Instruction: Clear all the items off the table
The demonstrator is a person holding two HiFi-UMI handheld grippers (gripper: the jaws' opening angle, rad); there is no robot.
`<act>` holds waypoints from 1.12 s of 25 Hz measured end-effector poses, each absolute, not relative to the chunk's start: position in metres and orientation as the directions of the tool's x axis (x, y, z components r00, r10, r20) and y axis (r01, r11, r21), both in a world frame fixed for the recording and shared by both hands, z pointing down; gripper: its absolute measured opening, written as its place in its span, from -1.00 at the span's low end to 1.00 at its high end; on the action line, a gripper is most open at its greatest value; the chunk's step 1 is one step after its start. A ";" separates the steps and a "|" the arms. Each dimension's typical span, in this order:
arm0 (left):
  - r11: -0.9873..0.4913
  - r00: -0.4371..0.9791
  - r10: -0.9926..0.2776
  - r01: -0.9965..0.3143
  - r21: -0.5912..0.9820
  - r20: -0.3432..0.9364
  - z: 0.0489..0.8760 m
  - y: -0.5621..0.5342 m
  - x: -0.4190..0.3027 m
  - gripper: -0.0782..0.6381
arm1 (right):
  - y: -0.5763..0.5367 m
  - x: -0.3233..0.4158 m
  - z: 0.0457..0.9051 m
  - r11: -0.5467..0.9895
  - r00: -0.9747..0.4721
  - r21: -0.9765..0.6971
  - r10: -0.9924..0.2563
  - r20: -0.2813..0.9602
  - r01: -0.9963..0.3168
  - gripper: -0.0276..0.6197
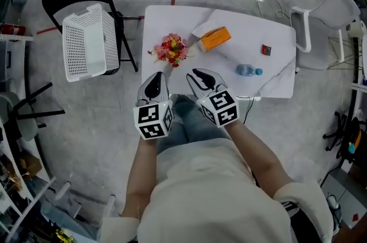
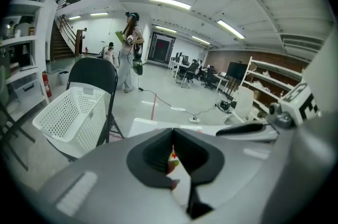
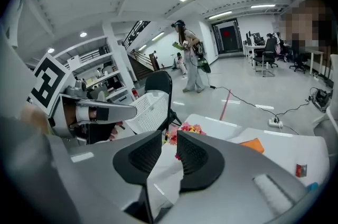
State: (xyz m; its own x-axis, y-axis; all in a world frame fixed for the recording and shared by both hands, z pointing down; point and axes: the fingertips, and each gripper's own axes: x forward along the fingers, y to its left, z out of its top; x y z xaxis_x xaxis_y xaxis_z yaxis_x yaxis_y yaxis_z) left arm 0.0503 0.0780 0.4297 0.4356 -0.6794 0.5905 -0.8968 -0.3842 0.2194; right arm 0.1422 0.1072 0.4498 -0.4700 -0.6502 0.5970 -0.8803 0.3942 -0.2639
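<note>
Right gripper (image 1: 200, 77) slightly open, empty; left gripper (image 1: 155, 82) closed; flower bunch (image 1: 170, 49) just ahead of both, untouched.

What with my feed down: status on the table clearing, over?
Left hand-held gripper shut, right hand-held gripper slightly open, both empty. Flowers, orange box, bottle, red item all on table. Nothing blocking.

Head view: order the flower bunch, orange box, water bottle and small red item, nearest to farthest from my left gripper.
1. flower bunch, just ahead of the left gripper.
2. orange box, beyond the flowers, to their right.
3. water bottle, further right, near edge.
4. small red item, farthest right.
</note>
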 end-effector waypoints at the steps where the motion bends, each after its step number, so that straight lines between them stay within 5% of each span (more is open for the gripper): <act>1: -0.379 0.432 -0.675 -0.898 0.222 0.598 0.437 0.075 0.050 -0.76 | 0.104 0.143 0.458 0.395 -0.469 -0.263 -0.643 0.605 -0.880 -0.64; 28: -0.223 0.328 -0.682 -0.945 0.242 0.654 0.587 0.021 0.012 -0.76 | 0.061 0.138 0.672 0.519 -0.493 -0.201 -0.520 0.698 -0.831 0.11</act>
State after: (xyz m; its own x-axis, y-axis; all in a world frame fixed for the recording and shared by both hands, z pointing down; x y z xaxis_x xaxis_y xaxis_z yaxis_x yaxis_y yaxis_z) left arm 0.0116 0.0212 0.5872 0.3278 -0.6822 0.6535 -0.9445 -0.2225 0.2415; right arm 0.1375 0.0605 0.6718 -0.4931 -0.5198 0.6976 -0.8311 0.5185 -0.2011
